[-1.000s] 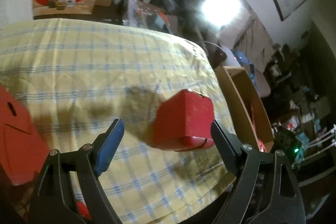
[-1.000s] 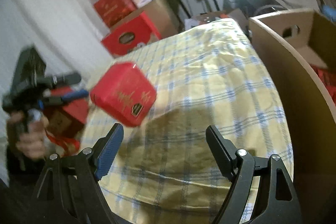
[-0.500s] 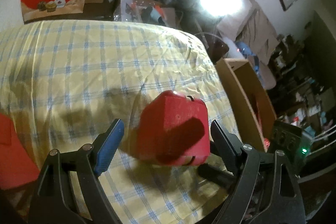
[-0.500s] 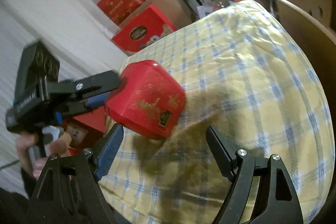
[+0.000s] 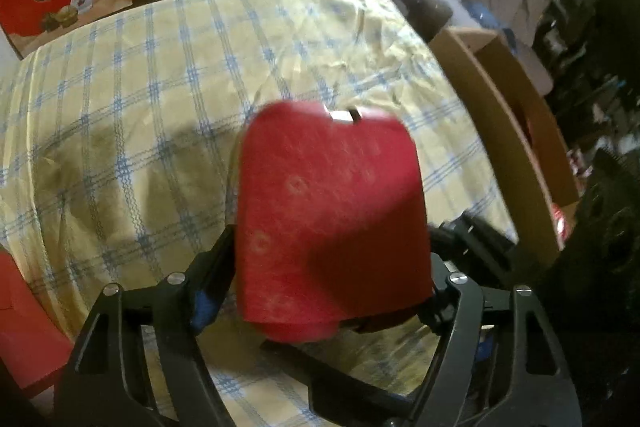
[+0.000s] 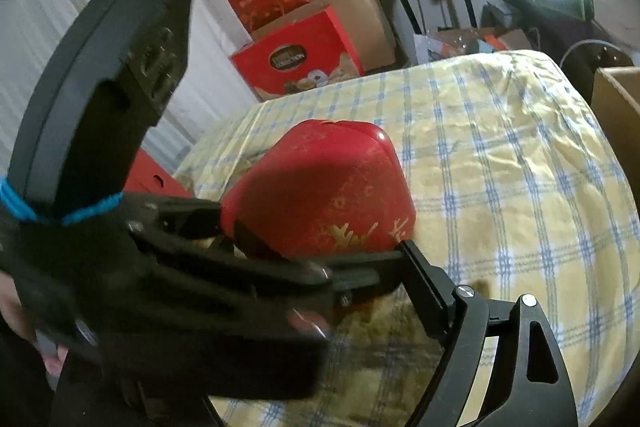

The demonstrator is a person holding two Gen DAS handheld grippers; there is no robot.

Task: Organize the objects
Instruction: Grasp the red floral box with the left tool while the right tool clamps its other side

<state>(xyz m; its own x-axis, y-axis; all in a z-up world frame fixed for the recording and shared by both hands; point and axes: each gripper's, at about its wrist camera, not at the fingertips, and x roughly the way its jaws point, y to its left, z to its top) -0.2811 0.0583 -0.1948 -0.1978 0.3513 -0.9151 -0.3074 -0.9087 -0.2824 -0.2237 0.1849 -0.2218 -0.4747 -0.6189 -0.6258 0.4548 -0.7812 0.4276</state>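
Left tongs are now closing around the red tin; right tongs, spread and opening, pinch nothing. Handoff's basically done.

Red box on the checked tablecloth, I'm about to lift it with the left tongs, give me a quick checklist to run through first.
1. Red box between the left tongs: ok. The jaws are closing and the visible finger is against its side.
2. Grip firm enough to lift: cannot tell. The far finger is hidden behind the box.
3. Right tongs out of the way: not ok. Their jaws are opening, but one finger sits at the box's lower edge, crowding the left tongs.
4. Cardboard box beside the table open on top: ok.
5. Room inside it: cannot tell.
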